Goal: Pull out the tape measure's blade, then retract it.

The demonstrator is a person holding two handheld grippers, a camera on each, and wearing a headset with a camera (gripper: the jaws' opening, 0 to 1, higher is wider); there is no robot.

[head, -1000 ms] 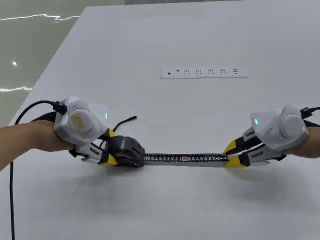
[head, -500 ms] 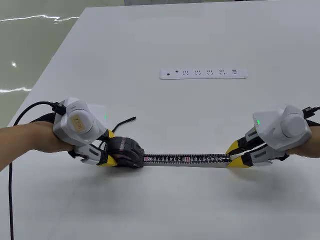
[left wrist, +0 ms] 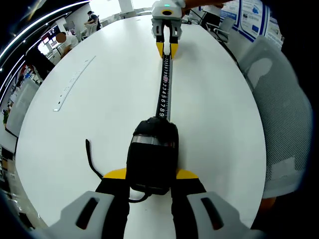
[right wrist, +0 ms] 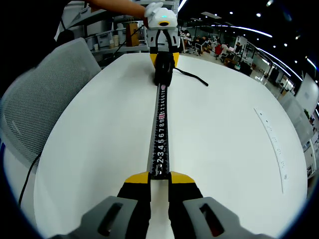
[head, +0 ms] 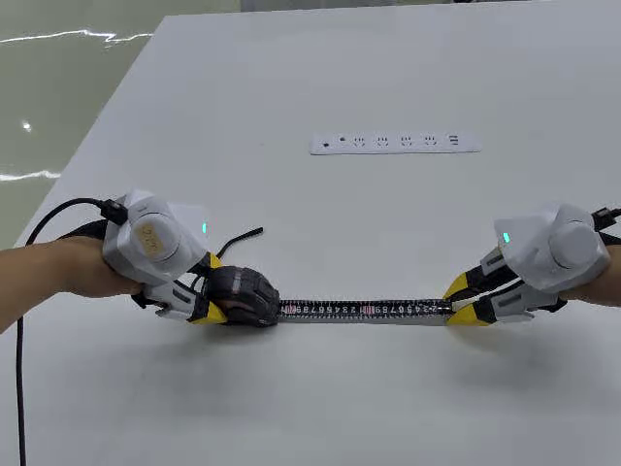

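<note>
Black blade [right wrist: 160, 134], white numerals 2-9, pinched by right tongs [right wrist: 159, 178].

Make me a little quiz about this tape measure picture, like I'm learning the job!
1. True or false: the left tool grips the tape measure's black case.
2. Pick one: what does the right tool pinch? A) a cup B) the end of the blade C) a pen
3. Fill the gap: the long white bar with sockets, lying on the table beyond the blade, is a power ____.

Key: 1 true; 2 B; 3 strip.
</note>
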